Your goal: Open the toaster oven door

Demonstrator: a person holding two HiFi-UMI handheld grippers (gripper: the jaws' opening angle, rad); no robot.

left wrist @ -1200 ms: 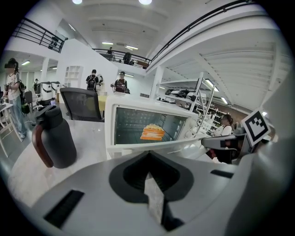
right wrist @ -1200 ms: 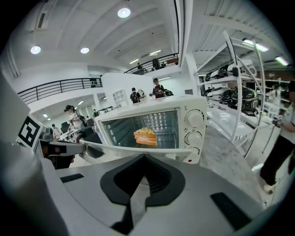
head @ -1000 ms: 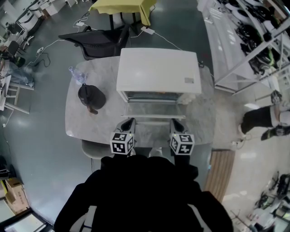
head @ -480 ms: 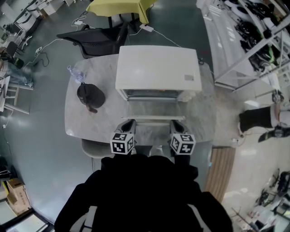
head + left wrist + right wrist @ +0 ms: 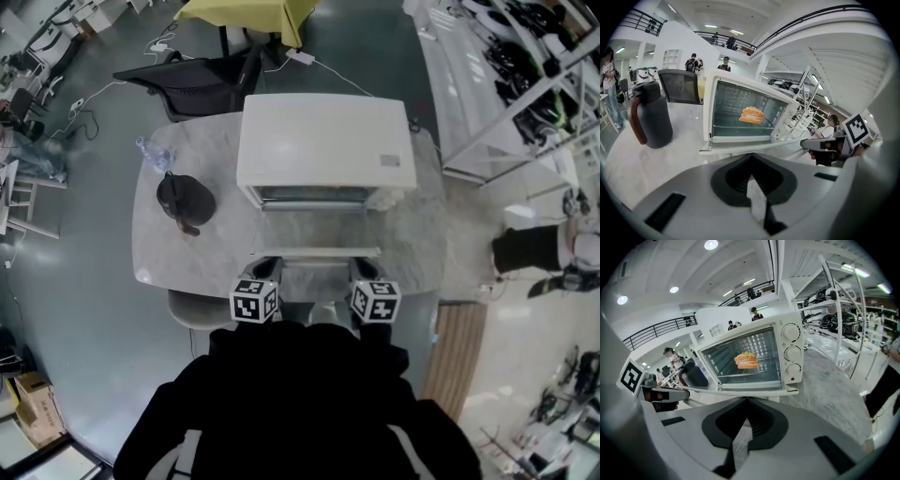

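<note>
The white toaster oven (image 5: 323,145) stands on the marble table (image 5: 412,234), its glass door (image 5: 322,230) hanging down open and nearly level, handle (image 5: 322,252) at the front edge. Toast (image 5: 752,115) lies on the rack inside, and the right gripper view also shows the toast (image 5: 747,360). My left gripper (image 5: 265,265) and right gripper (image 5: 364,265) sit side by side just short of the door's handle, clear of it. Both are shut with nothing between the jaws. In its own view the left gripper (image 5: 751,158) points below the door's edge. The right gripper (image 5: 746,401) does the same.
A dark jug (image 5: 185,199) stands left of the oven, a plastic bottle (image 5: 155,155) behind it. A black chair (image 5: 187,80) is beyond the table, metal shelving (image 5: 525,84) to the right, and a person (image 5: 539,253) on the floor at right.
Both grippers have drawn back a little toward me, away from the door's handle. The door stays down and open.
</note>
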